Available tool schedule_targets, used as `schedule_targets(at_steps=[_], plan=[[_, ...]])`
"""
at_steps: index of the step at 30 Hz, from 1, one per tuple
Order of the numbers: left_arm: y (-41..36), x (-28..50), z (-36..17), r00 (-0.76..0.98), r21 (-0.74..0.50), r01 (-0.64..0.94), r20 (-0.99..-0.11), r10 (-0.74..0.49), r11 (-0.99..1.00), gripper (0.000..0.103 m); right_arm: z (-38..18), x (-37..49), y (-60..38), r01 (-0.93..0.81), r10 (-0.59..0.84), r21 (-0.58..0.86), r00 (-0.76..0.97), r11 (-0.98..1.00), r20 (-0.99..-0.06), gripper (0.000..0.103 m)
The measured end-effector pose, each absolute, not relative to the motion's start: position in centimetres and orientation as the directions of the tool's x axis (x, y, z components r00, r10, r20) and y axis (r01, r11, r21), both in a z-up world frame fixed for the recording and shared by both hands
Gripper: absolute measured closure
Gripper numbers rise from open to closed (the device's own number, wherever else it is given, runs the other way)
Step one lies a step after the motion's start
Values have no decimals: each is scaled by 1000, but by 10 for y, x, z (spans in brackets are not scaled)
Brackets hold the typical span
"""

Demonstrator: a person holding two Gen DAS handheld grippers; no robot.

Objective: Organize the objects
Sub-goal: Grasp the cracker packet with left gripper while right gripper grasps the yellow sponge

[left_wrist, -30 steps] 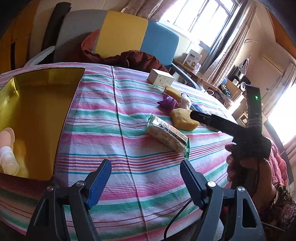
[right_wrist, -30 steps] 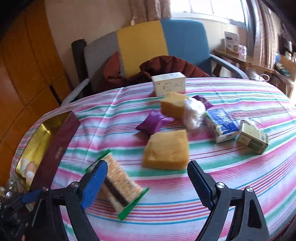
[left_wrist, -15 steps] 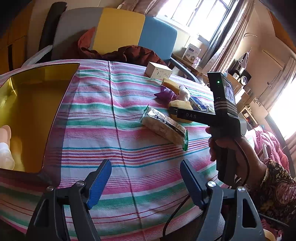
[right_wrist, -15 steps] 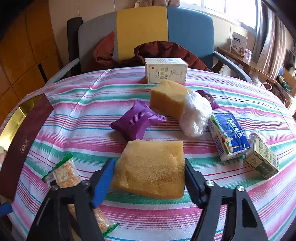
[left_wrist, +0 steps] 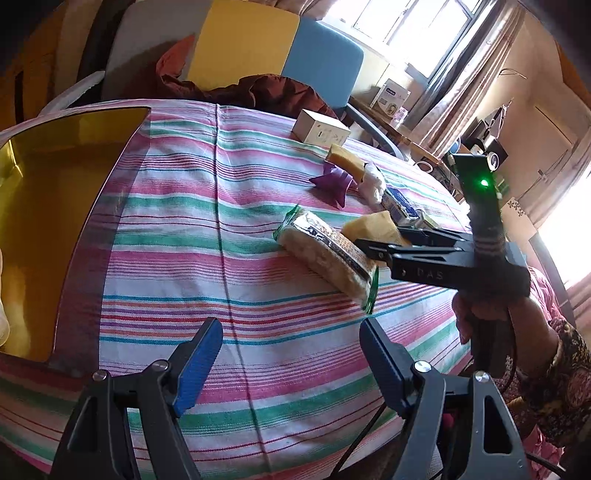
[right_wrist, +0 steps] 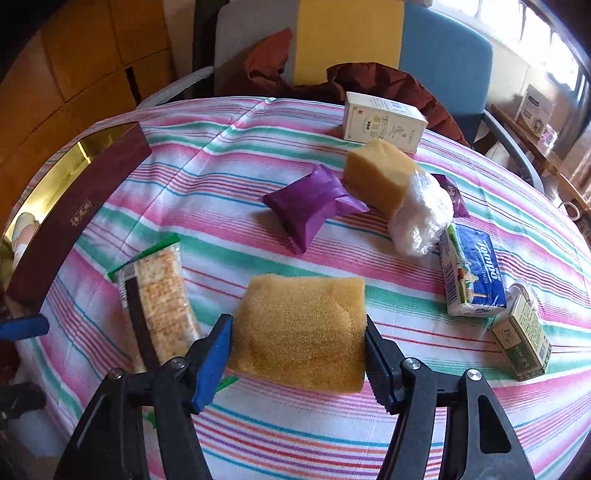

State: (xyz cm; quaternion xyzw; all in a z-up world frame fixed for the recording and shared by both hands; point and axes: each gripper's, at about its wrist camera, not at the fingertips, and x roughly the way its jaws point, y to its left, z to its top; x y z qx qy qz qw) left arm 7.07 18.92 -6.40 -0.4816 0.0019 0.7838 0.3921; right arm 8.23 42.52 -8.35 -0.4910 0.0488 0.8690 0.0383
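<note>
Striped tablecloth (right_wrist: pixel 229 177), tricolour chair (right_wrist: pixel 351 40) (dark red cloth (right_wrist: pixel 369 79) draped over), bright window (left_wrist: pixel 399 26)

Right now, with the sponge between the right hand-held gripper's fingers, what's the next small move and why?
Probably finish closing, then lift: the right hand-held gripper is closing, its pads at both sides of the near yellow sponge, which lies on the striped tablecloth.

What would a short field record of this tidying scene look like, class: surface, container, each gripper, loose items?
surface: striped tablecloth
container: gold-lined box, open, at the table's left edge
right gripper: jaws closing, pads touching both sides of the near yellow sponge
left gripper: jaws wide apart, nothing between them
loose items: cracker pack, purple packet, second sponge, tissue pack, white carton
</note>
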Motion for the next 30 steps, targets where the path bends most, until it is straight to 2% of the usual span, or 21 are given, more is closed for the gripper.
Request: schedule_targets(at_steps=[4,7,11,14,20,26,27,29,30], plan=[[198,68,-66,-221,-369,-615,-768,601,-697,25,-81,92,427,-106,-138,231,-543,-967,-828,37],[211,66,-65,-221,-348,-630,-777,590,-694,25,-76,94,443,-171,-139,282,-569,-944,-811,37],[237,62,-67,-226,-300,-664,-793,566,-685,25,-70,98,468,-271,-41,237,-574,-933,-818,37],[262,59,-72,-219,-276,-684,-805,552,-675,25,-70,99,480,-313,-28,248,-569,-917,-822,37],[300,58,-84,-232,-211,-718,-826,514,-664,25,-67,98,471,-293,-12,215,-567,-931,-823,37],[304,62,-90,-315,-120,-746,-804,505,-655,25,-65,98,463,-271,-3,192,-572,-943,-820,37],[302,63,-90,-325,-113,-747,-797,509,-655,26,-66,98,463,-270,-4,193,-571,-943,-821,37],[296,64,-92,-357,-90,-743,-785,506,-664,34,-67,98,462,-269,-6,193,-569,-944,-822,37],[294,64,-92,-377,-71,-739,-780,499,-669,42,-68,98,462,-268,-7,194,-568,-944,-823,37]])
